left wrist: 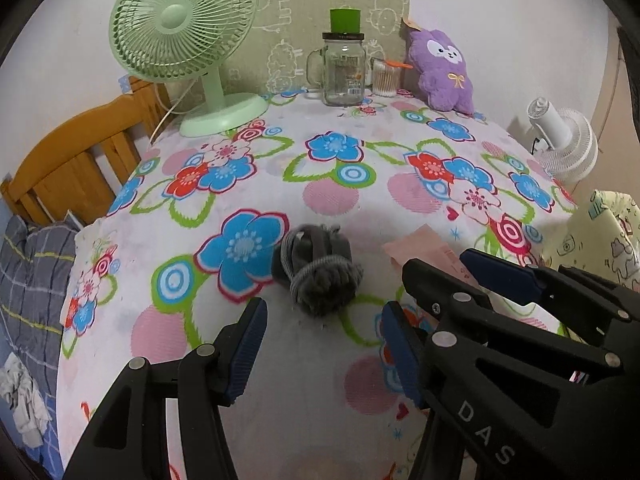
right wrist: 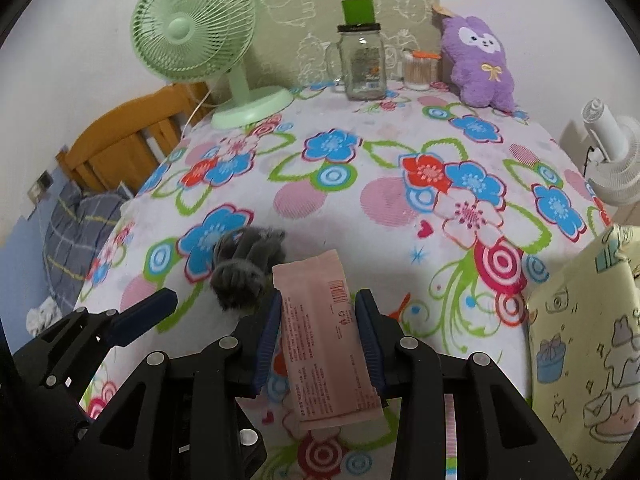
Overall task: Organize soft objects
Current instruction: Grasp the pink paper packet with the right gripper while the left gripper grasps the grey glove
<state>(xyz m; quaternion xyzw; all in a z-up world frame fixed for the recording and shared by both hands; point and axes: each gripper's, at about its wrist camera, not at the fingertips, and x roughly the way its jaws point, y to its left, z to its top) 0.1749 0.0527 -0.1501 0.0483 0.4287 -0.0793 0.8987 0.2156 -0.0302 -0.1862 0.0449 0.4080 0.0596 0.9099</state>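
Two claws: right claw grips pink packet, left claw empty.

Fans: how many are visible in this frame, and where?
2. A green desk fan stands at the table's far left corner. A white fan sits off the table's right edge, facing away. Others may be hidden outside the views.

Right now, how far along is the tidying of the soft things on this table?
Done: the grey sock ball looks rolled up and lies on the floral cloth. In hand: the right gripper is shut on the pink packet. The left gripper is open and empty above the cloth, near the sock ball. Left: packet and sock ball still need a place; none is visible for sure.
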